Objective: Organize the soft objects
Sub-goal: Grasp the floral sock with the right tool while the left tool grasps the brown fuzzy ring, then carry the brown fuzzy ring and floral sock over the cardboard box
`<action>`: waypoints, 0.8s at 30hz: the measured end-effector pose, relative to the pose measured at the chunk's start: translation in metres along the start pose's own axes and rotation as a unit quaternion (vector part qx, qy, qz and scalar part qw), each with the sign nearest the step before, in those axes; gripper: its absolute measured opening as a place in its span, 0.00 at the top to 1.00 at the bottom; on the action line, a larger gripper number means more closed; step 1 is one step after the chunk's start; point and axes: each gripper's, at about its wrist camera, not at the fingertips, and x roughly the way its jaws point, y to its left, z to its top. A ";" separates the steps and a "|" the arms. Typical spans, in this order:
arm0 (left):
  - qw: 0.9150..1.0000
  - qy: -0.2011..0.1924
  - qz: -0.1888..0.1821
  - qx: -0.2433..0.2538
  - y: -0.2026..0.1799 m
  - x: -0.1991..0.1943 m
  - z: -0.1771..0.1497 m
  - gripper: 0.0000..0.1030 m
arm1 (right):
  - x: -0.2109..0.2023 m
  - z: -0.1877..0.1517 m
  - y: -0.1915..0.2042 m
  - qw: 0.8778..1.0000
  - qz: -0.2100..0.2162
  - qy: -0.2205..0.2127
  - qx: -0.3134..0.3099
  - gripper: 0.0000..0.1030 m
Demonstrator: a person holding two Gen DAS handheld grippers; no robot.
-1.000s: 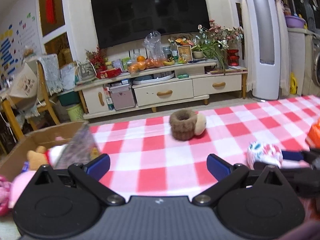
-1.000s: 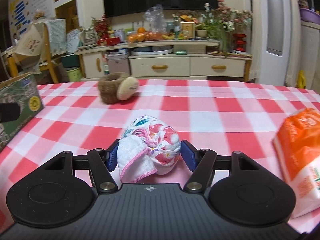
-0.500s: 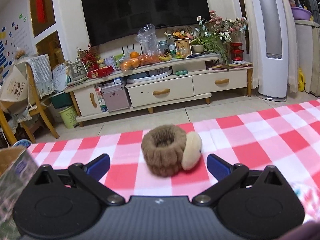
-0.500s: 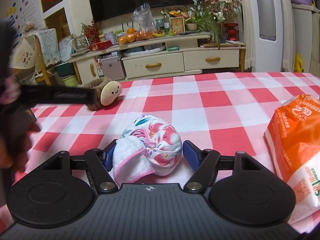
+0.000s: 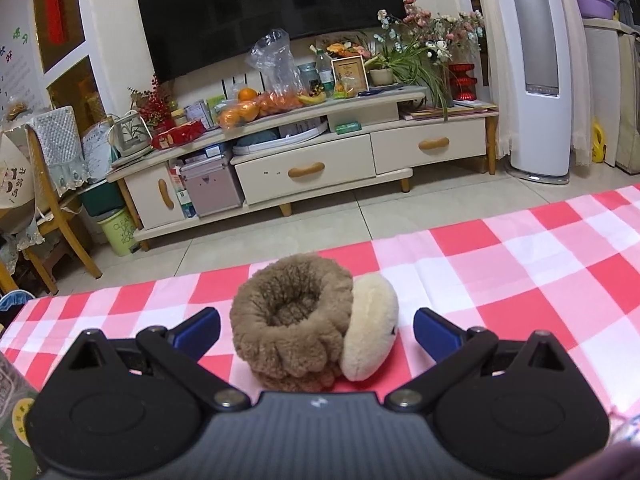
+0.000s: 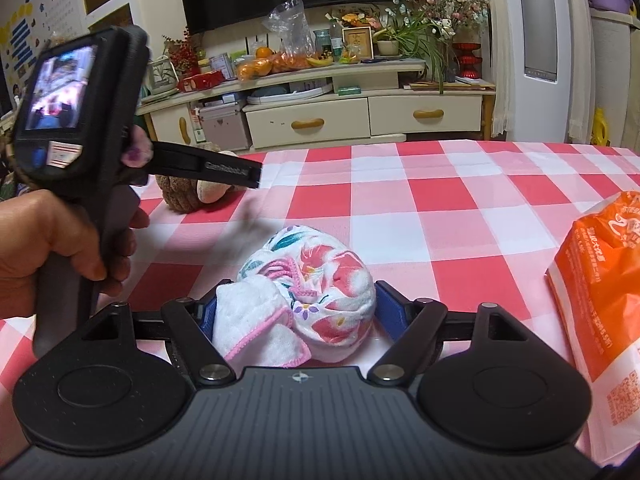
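My left gripper [image 5: 316, 328] has its jaws spread wide, and the brown plush toy [image 5: 308, 320] sits on the worktop [image 5: 520, 272] right between them. Neither blue pad touches it: there is bare checked cloth between the left pad and the fuzzy brown ring, and more between the right pad and the cream-coloured head. The toy lies on its side, with the hollow of the ring facing up and towards me and the head on the gripper's right.

My right gripper [image 6: 294, 310] straddles the rolled floral towel [image 6: 308, 292]. Its jaws have just been opening, with the towel between them. The right pad stands just beside the bundle, and I cannot tell whether it touches. The left pad is mostly hidden behind the white, pink-edged flap, so I cannot tell about contact there either. The towel rests on the worktop.

The right wrist view gives me what the left one cannot: my left hand [image 6: 52, 248] wrapped around the black handle, the small lit screen on the back of that gripper, and one of its fingers [image 6: 208, 166] reaching out over the plush toy, far ahead and to the left of the towel. It also shows an orange plastic pack [image 6: 600, 280] to the right of the right gripper. The left wrist view shows the toy's shape up close, and a patterned cardboard edge [image 5: 16, 432] at the gripper's lower left.
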 end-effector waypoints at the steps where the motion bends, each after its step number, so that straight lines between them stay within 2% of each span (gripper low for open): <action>1: 1.000 0.003 0.000 -0.002 0.001 0.001 0.000 0.04 | 0.000 0.000 0.000 1.000 0.001 -0.001 0.000 0.10; 5: 1.000 0.014 -0.002 -0.004 0.001 0.007 0.000 0.18 | 0.001 0.001 0.000 1.000 0.002 -0.001 0.001 0.12; 9: 1.000 0.014 -0.003 -0.006 0.000 0.007 -0.001 0.27 | 0.002 0.001 0.000 1.000 0.001 0.001 -0.001 0.17; 11: 1.000 0.016 -0.004 -0.006 -0.001 0.009 -0.002 0.37 | 0.003 0.002 0.000 1.000 0.002 0.002 -0.002 0.17; 14: 1.000 0.014 -0.004 -0.004 -0.003 0.007 -0.003 0.44 | 0.004 0.002 0.000 1.000 0.001 0.002 -0.004 0.18; 19: 1.000 0.013 -0.007 -0.010 -0.002 0.001 -0.005 0.49 | 0.004 0.002 0.000 1.000 -0.002 0.001 -0.008 0.18; 24: 1.000 0.015 -0.011 -0.015 0.001 -0.009 -0.011 0.49 | 0.004 0.001 0.002 1.000 -0.006 0.000 -0.010 0.18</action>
